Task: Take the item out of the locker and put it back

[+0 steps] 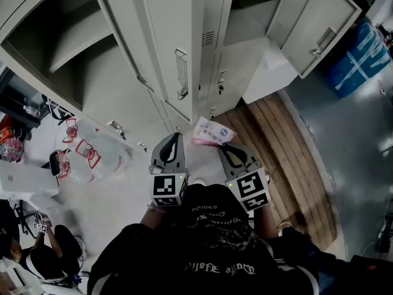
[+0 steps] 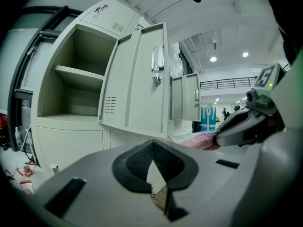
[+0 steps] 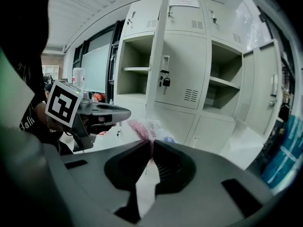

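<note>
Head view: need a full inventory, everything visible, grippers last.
lockers: one bank, cream, top of view, several doors open
packet: 1, pink and white, in front of the lockers, in the right gripper
plastic bags: pile, clear with red print, floor at left
blue bag: 1, blue with white stripes, top right
boards: brown wood strip, floor at right
bystander: 1, dark clothes, bottom left
left gripper: grey, jaws together, empty
right gripper: grey, shut on packet

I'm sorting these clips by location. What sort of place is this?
Probably a locker area inside a large industrial hall: a bank of grey metal lockers with open doors, a high ceiling with round lights, and a railed upper walkway behind.
</note>
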`<state>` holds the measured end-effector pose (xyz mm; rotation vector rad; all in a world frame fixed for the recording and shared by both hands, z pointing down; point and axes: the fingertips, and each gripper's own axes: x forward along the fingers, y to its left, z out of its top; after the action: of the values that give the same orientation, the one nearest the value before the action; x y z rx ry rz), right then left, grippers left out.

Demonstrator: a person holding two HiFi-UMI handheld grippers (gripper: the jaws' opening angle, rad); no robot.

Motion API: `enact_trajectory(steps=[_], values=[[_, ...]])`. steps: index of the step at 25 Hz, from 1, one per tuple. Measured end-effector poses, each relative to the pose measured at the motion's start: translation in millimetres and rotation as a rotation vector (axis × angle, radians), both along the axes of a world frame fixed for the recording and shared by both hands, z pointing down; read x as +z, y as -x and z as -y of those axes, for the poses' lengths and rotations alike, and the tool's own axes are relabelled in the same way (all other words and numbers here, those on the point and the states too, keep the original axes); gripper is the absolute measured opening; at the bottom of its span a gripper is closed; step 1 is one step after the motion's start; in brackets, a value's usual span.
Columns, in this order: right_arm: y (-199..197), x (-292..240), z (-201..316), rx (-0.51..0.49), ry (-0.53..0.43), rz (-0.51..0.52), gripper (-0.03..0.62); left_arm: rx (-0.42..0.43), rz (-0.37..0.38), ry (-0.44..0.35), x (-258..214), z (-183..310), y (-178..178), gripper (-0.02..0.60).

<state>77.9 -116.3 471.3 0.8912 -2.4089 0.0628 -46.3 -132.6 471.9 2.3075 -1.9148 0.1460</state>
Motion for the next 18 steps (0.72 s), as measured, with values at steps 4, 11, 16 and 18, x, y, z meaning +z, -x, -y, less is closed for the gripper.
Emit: enact_trajectory(steps=[4, 11, 16, 18], values=[[-21.3, -10.6, 21.2, 0.092, -0.028, 0.015, 0.029, 0.008, 0.001, 0.0, -0.2, 4.2, -8.2, 0.008], [-59.4, -42.2, 75.7, 0.248, -0.139, 0.07, 0.029, 0.009, -0.029, -0.005, -4.0, 10.7, -16.8, 0.008], [-74.6, -64.9, 118.5, 0.312, -0.222, 0.084, 0.029, -0.009, -0.012, -0.022, -8.2, 14.5, -13.8, 0.008], [-76.2, -72.6, 135.5, 0.33, -0.246, 0.087, 0.029, -0.014, -0.014, -0.024, -9.4, 15.0, -11.2, 0.008]])
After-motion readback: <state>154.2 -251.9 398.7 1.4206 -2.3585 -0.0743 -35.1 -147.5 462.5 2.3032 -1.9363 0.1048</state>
